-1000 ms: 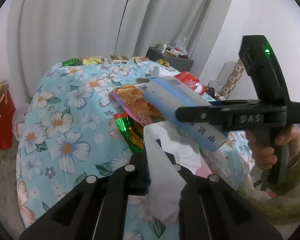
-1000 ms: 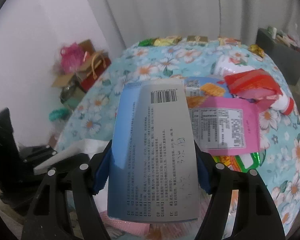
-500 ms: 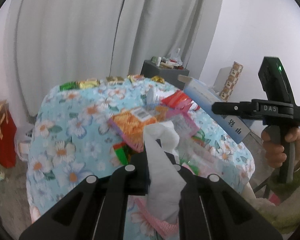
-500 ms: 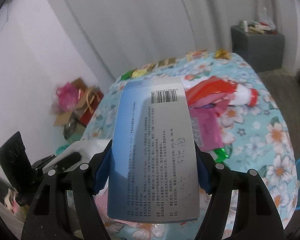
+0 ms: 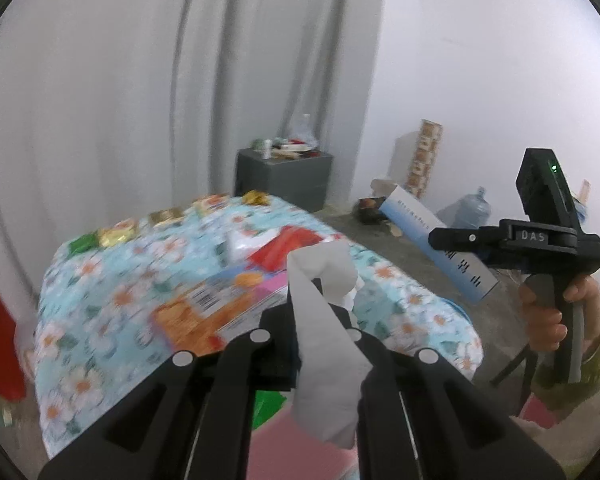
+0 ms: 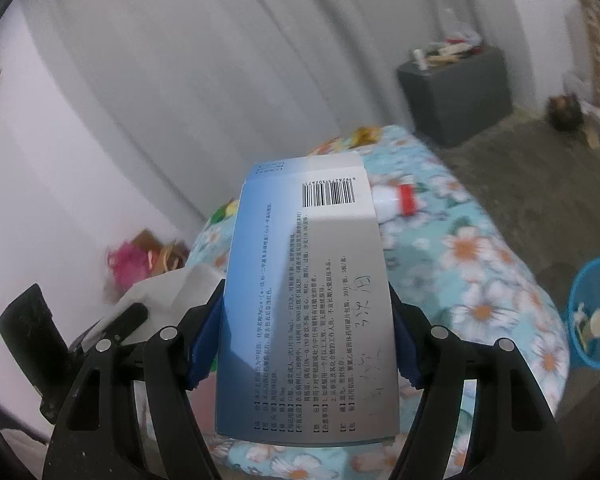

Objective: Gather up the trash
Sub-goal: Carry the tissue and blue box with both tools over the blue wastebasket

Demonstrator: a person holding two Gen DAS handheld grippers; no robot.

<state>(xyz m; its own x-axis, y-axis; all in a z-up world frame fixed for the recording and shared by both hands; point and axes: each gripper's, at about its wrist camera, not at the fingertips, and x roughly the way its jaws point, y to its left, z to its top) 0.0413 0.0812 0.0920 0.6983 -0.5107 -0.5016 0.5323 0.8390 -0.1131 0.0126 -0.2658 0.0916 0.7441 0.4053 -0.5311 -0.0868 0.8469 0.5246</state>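
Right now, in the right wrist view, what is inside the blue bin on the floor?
The blue bin holds some pale scraps, one round and cream-coloured, too blurred to identify. Its wall and the frame edge hide whatever lies deeper.

Home room: curtains [image 5: 148, 92]; floral-clothed table [image 5: 100, 300]; cabinet [image 5: 284, 178]

Pale curtains [image 5: 140, 100], grey cabinet [image 5: 284, 178], white wall [image 5: 480, 60]

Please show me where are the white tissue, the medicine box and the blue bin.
white tissue [image 5: 320, 320]: left wrist view, middle of its strip.
medicine box [image 6: 308, 300]: right wrist view, printed face.
blue bin [image 6: 576, 300]: right wrist view, left rim.
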